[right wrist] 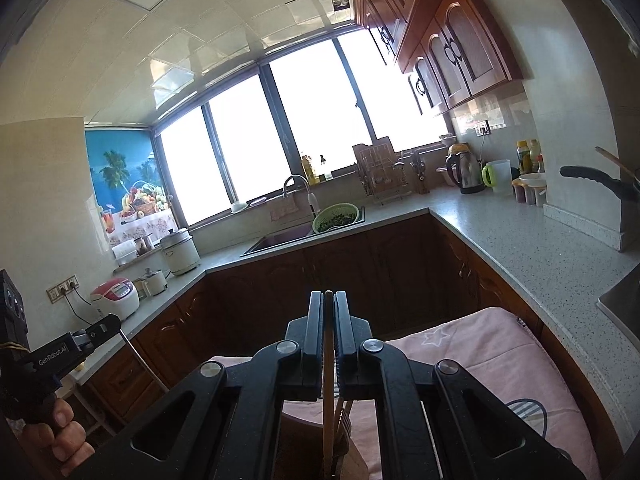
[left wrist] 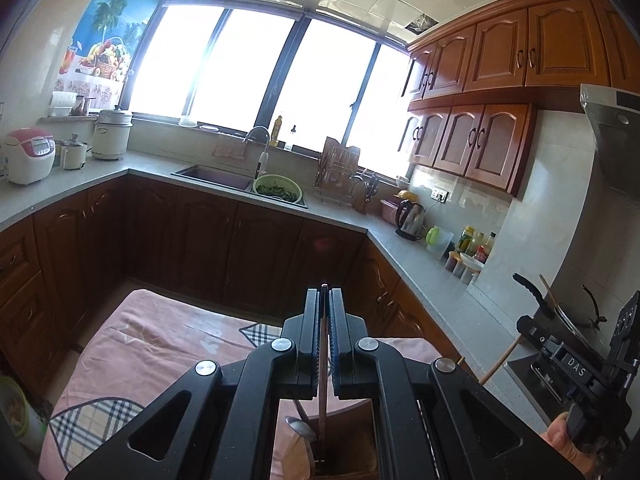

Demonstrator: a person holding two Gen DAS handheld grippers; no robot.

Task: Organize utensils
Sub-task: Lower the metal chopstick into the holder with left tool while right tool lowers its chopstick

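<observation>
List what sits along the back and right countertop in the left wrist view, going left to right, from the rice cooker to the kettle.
Rice cooker → small white pot → tall white steamer pot → sink → green colander → dish rack → electric kettle.

A surface covered by a pink cloth (left wrist: 160, 332) with plaid patches and pale stars is seen in both views (right wrist: 480, 344). A brown wooden holder (left wrist: 352, 440) is set on it at the near edge, partly hidden, with a metal spoon (left wrist: 300, 428) seen just beside it.
</observation>
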